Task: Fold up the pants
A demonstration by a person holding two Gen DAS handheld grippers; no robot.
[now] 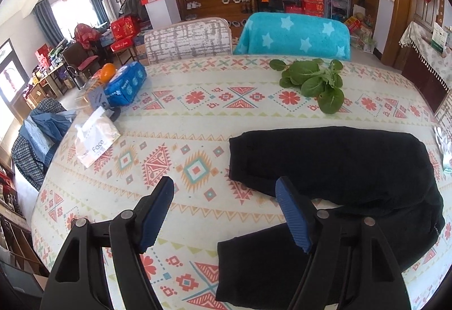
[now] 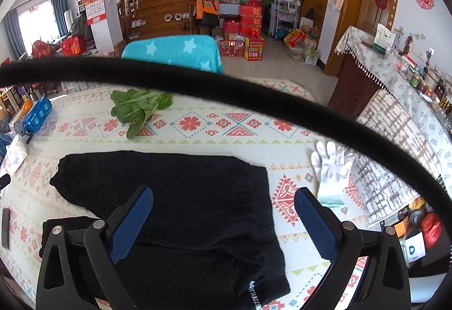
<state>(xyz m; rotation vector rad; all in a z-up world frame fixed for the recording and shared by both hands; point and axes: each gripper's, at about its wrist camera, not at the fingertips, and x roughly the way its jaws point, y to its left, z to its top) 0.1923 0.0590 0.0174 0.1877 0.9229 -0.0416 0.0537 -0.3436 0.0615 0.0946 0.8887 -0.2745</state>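
Black pants (image 1: 339,163) lie flat on the patterned tablecloth (image 1: 197,117), their two legs spread apart toward the left. My left gripper (image 1: 226,211) is open and empty, hovering above the gap between the leg ends. In the right wrist view the pants (image 2: 183,197) fill the centre, with the waistband and a small white label near the bottom. My right gripper (image 2: 223,225) is open and empty, held over the waist end.
Leafy greens (image 1: 313,81) lie at the table's far side. A tissue pack (image 1: 96,140), a blue wipes pack (image 1: 127,84) and an orange (image 1: 107,71) sit at the left. A white glove (image 2: 332,171) lies right of the pants. A black cable (image 2: 226,84) crosses the right wrist view. Two chairs stand behind the table.
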